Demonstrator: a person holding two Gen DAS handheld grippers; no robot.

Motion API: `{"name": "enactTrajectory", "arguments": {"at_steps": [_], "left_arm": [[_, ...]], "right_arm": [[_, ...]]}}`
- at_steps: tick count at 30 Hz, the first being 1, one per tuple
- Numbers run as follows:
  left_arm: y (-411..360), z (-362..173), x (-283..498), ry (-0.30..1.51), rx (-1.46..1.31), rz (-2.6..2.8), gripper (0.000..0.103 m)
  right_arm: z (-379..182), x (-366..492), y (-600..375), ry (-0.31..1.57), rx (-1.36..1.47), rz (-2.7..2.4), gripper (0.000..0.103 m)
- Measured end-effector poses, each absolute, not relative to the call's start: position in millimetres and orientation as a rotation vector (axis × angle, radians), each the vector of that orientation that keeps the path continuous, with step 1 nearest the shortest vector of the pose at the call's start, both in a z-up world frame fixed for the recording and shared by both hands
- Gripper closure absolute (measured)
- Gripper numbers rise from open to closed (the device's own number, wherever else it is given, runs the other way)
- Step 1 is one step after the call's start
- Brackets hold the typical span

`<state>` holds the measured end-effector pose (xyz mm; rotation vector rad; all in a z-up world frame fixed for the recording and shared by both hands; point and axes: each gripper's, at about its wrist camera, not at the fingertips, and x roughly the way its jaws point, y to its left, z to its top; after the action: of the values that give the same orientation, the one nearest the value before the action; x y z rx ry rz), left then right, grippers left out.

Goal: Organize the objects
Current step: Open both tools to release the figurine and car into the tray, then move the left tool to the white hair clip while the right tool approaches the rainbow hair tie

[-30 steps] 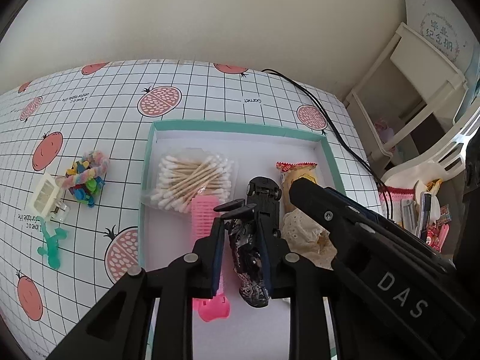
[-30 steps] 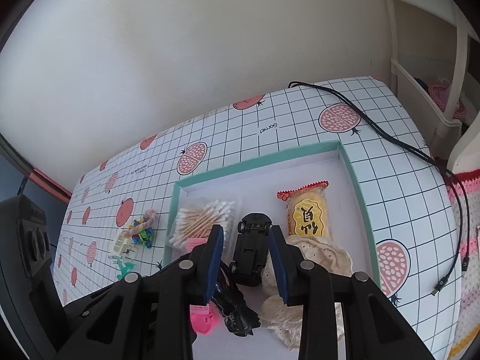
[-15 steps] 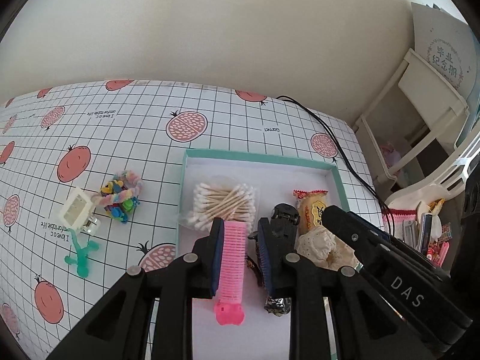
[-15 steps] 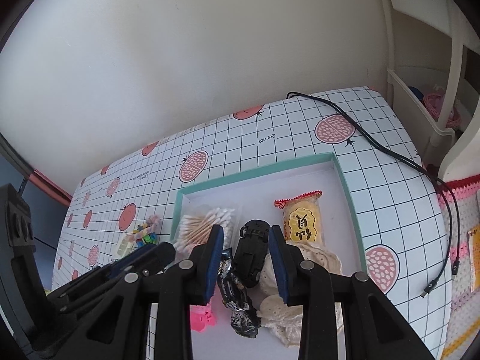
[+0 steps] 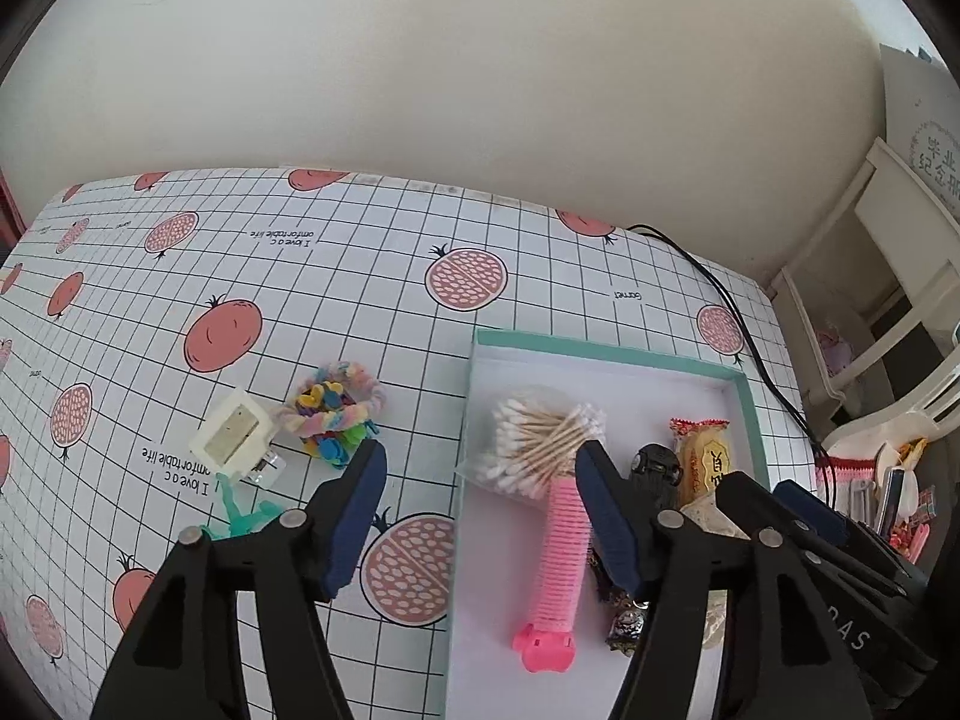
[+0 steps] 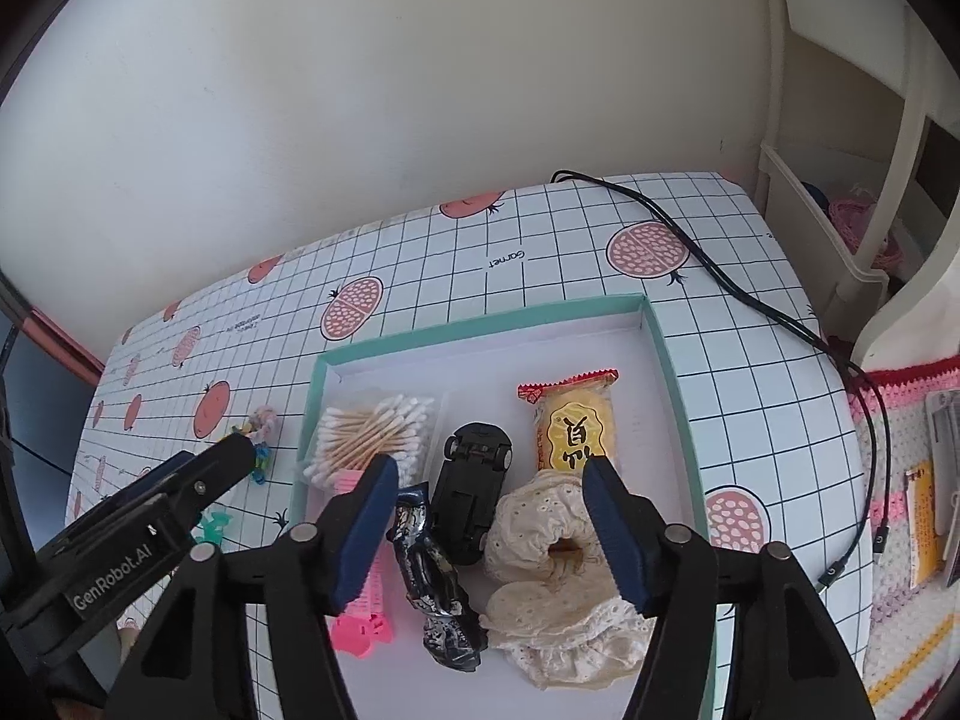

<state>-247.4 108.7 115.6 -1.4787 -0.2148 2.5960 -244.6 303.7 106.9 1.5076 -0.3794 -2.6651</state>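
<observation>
**Grippers spread wide above tray and tablecloth**

Tray [image 6: 666,354], teal-rimmed with a white floor, is seen lying on a grid-patterned tablecloth [image 5: 360,276] printed with pomegranates. Inside it, a bag of cotton swabs [image 6: 375,435] is found at the far left corner. A pink hair roller [image 5: 561,546] is laid along the left side, its far end touching the swabs. A dark foil-wrapped item [image 6: 429,564] is placed just beside the roller, and a black toy car [image 6: 474,492] just to its right, the two touching. A yellow snack packet [image 6: 576,426] is set toward the right wall, and a cream lace scrunchie [image 6: 558,546] lies near the tray's front, its far edge at the packet's near end.

Outside the tray, to its left on the tablecloth, a pastel hair tie with small coloured clips [image 5: 336,414] is noted, with a small white rectangular case [image 5: 231,432] just beside it and a green plastic piece [image 5: 243,516] nearer the front. A black cable [image 6: 750,300] is run along the right edge of the tablecloth.

Left gripper [image 5: 480,516] is held above the tray's left rim, fingers spread wide with nothing between them. Right gripper [image 6: 492,516] is held over the tray's middle, fingers likewise parted and empty, the car and scrunchie framed between them.
</observation>
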Motion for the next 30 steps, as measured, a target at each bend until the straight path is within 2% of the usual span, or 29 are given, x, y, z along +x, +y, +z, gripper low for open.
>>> {"name": "enactTrajectory", "arguments": {"at_steps": [2, 4, 8, 9, 11, 25, 30], "left_arm": [[104.1, 114.9, -248.9, -0.224, -1.483, 2.608, 0.028], [100.7, 113.6, -250.3, -0.221, -1.49, 2.612, 0.019], [95.5, 111.8, -251.8, -0.22, -1.505, 2.627, 0.015], [94.5, 111.6, -251.8, -0.223, -1.503, 2.627, 0.01], [93.3, 111.9, -251.8, -0.222, -1.496, 2.639, 0.007], [87.3, 117.0, -252.5, -0.225, -1.473, 2.651, 0.007], [67.3, 132.3, -253.0, -0.262, -1.415, 2.67, 0.007]], "right_arm": [[106.9, -245.0, 302.6, -0.37, 1.515, -2.661, 0.024], [107.8, -245.1, 301.1, -0.353, 1.514, -2.662, 0.015], [110.2, -244.8, 297.8, -0.326, 1.51, -2.668, 0.004], [110.8, -244.7, 297.7, -0.324, 1.507, -2.672, 0.001], [111.2, -244.8, 297.9, -0.317, 1.51, -2.681, 0.0], [111.3, -245.6, 298.9, -0.317, 1.539, -2.691, 0.0], [125.8, -246.8, 293.4, -0.38, 1.503, -2.697, 0.0]]}}
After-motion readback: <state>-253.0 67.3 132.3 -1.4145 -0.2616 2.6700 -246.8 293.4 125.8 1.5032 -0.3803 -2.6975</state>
